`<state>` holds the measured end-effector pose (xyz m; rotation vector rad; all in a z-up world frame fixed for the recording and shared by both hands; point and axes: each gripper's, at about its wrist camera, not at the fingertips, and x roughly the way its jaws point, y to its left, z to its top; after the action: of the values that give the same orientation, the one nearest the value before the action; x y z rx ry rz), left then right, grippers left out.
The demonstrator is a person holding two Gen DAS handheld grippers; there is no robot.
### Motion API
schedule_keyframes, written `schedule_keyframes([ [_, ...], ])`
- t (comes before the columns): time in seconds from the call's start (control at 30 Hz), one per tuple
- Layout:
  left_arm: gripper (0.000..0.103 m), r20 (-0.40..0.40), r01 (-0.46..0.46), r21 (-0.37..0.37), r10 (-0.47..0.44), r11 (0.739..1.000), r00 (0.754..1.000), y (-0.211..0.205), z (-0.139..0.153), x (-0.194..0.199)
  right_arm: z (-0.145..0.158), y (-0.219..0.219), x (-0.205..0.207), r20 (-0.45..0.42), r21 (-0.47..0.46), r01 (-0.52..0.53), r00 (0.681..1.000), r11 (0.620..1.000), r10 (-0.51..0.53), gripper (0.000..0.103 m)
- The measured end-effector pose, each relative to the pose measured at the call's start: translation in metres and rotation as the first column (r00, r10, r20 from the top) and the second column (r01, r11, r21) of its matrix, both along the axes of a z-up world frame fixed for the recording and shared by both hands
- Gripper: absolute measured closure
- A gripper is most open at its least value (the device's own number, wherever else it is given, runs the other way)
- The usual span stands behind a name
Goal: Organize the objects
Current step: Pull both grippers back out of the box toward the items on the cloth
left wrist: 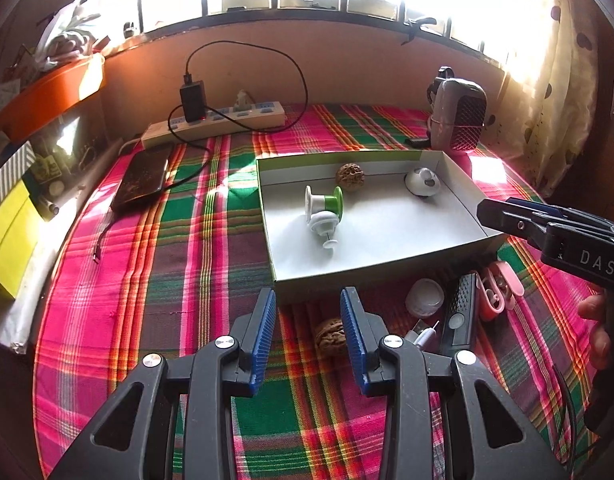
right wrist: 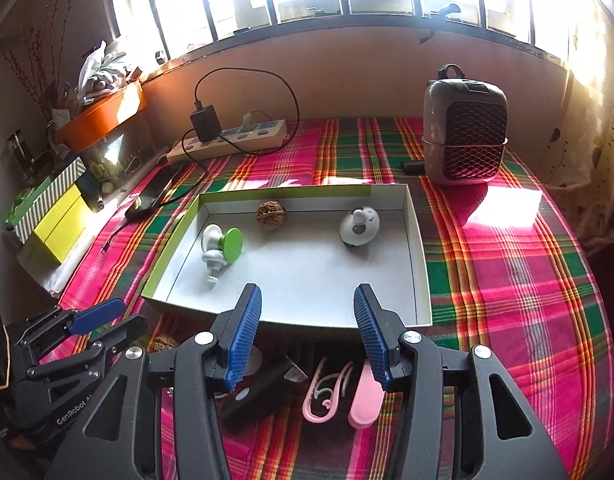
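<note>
Left wrist and right wrist views. A shallow white box (left wrist: 371, 264) is lying on a table covered by a pink-and-green plaid cloth (left wrist: 167, 280), and serves here as the landmark.

Inside the box, a green-and-white spool-like gadget (left wrist: 324, 210) is resting toward its left side, a wrinkled walnut (left wrist: 350, 177) is sitting against its far wall, and a white round gadget (left wrist: 422, 182) is lying in its far right corner.

Just outside the box's near wall, a second walnut (left wrist: 330, 337) is lying on the cloth. To the right of it, along the same wall, are sitting a white round lid-like piece (left wrist: 424, 297), a black rectangular device (left wrist: 461, 312), and a pink clip-like item (right wrist: 327, 394) with a pink flat piece (right wrist: 365, 400) beside it.

The left tongs (left wrist: 309, 340) are hovering before the box's near wall, blue pads standing apart and holding nothing; the second walnut is showing in the gap beyond them, untouched.

The right tongs (right wrist: 307, 330) are hanging over the box's near wall, pads wide apart and empty, with the pink items and the black device below them.

Beyond the box's far wall, a power strip (left wrist: 215, 124) with a black charger is lying to the left and a small grey heater (right wrist: 465, 128) is standing to the right. A dark phone (left wrist: 141, 178) is lying left of the box.
</note>
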<state>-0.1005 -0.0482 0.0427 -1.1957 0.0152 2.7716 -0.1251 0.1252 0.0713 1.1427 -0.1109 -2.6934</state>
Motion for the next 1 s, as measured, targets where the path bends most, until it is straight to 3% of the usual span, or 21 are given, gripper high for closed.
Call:
schedule_keyframes([
  [0.3,0.071,0.013,-0.024,0.044,0.023,0.999,1.000,-0.018,-0.008,0.011,-0.009,0.025,0.019,-0.005,0.014,0.070,0.998,0.997,-0.070,0.053],
  [0.6,0.071,0.040,0.012,0.123,-0.017,0.992,0.999,-0.024,-0.017,0.013,-0.025,0.046,0.034,0.014,0.029,0.110,0.994,0.994,-0.110,0.053],
  [0.83,0.070,0.067,0.046,0.122,-0.055,0.991,0.996,-0.014,-0.025,0.007,-0.034,0.061,0.038,0.037,0.034,0.153,0.987,0.988,-0.154,0.053],
  [1.0,0.070,0.075,0.064,0.121,-0.074,0.991,0.994,-0.008,-0.028,0.004,-0.036,0.054,0.038,0.039,0.019,0.113,0.993,0.993,-0.113,0.053],
])
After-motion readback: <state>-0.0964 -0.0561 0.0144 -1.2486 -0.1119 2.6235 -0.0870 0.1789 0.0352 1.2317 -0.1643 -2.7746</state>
